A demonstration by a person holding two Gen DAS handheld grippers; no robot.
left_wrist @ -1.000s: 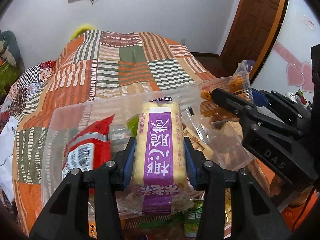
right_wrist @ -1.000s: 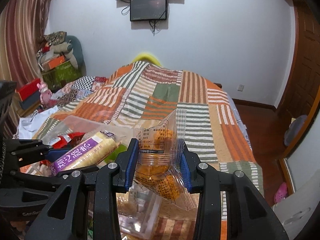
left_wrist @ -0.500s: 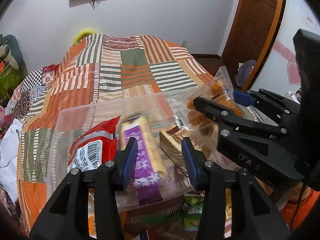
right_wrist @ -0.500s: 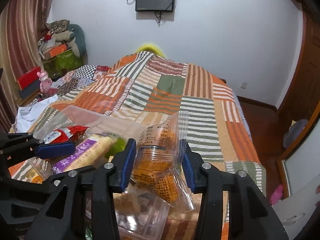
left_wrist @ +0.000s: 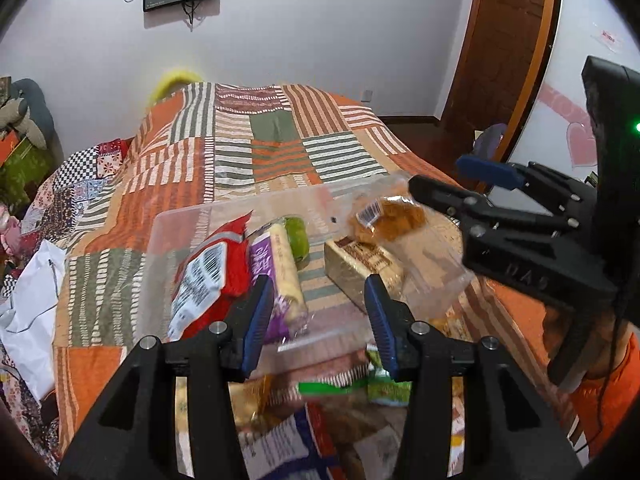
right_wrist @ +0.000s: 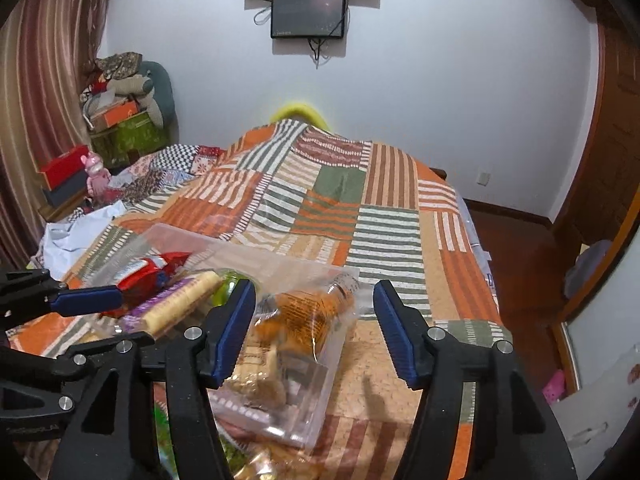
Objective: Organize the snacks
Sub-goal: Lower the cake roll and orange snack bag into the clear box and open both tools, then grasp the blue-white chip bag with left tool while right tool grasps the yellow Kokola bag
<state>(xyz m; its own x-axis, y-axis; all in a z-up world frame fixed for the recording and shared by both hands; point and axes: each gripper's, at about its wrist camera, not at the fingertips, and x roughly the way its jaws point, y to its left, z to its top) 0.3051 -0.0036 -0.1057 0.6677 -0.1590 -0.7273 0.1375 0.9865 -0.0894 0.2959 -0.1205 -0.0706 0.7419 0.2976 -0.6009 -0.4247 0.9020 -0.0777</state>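
Note:
A clear plastic bin [left_wrist: 200, 216] sits on the bed and holds a red packet [left_wrist: 208, 276], a purple-and-cream roll pack [left_wrist: 280, 276], a green item [left_wrist: 298, 234] and a brown box [left_wrist: 360, 264]. My left gripper [left_wrist: 320, 312] is open and empty just in front of the bin. My right gripper [right_wrist: 316, 328] is open, with a clear bag of orange snacks [right_wrist: 304, 316] lying loose between its fingers over the bin's right end. That bag also shows in the left wrist view [left_wrist: 388, 216], beside the right gripper [left_wrist: 452, 184].
The bin [right_wrist: 168, 236] rests on a patchwork quilt [left_wrist: 260, 152]. Loose snack packets [left_wrist: 352, 388] lie on the near side of the bin. A white cloth [left_wrist: 28, 312] lies at the bed's left edge. A wooden door [left_wrist: 500, 48] stands at right.
My left gripper opened and let the purple roll pack drop into the bin. My right gripper opened and released the bag of orange snacks. Both grippers drew back.

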